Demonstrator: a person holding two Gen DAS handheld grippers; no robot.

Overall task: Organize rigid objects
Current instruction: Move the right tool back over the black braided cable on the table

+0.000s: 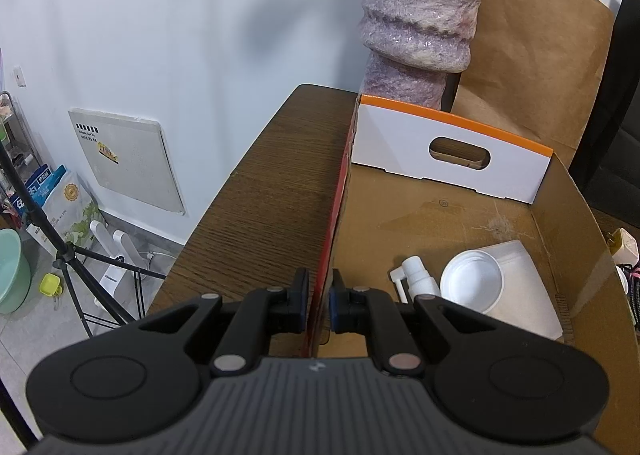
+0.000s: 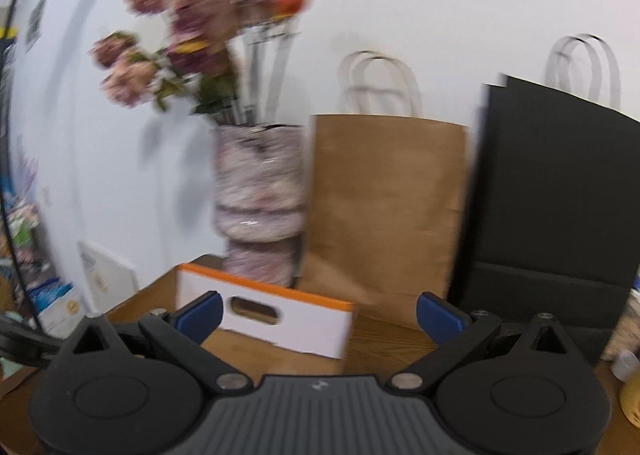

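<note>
Left gripper (image 1: 320, 293) clamped on the red-faced left wall of the open brown cardboard box (image 1: 432, 215), one black finger outside the wall, one inside, pads pressed to it. Inside the box, near its front edge and just right of the inner finger: a small white plastic spray bottle (image 1: 416, 279) lying on its side, and touching it on the right a round white plastic lid (image 1: 472, 283), open side up, resting on a flat white sheet (image 1: 528, 287) in the front right corner. The box's far end is a white panel with an orange top edge and an oval hand slot. The box sits on the dark wood-grain table (image 1: 272, 191), along its right side, well clear of the left edge. Right gripper (image 2: 320, 313) spread wide, blue-padded fingers (image 2: 202, 315) with nothing between them, raised over the table; view blurred. Beyond the box at the table's back edge: a mottled pink-grey vase (image 2: 260, 195) with faded flowers, a brown paper bag (image 2: 384, 207) beside it, then a black paper bag (image 2: 560, 195).
</note>
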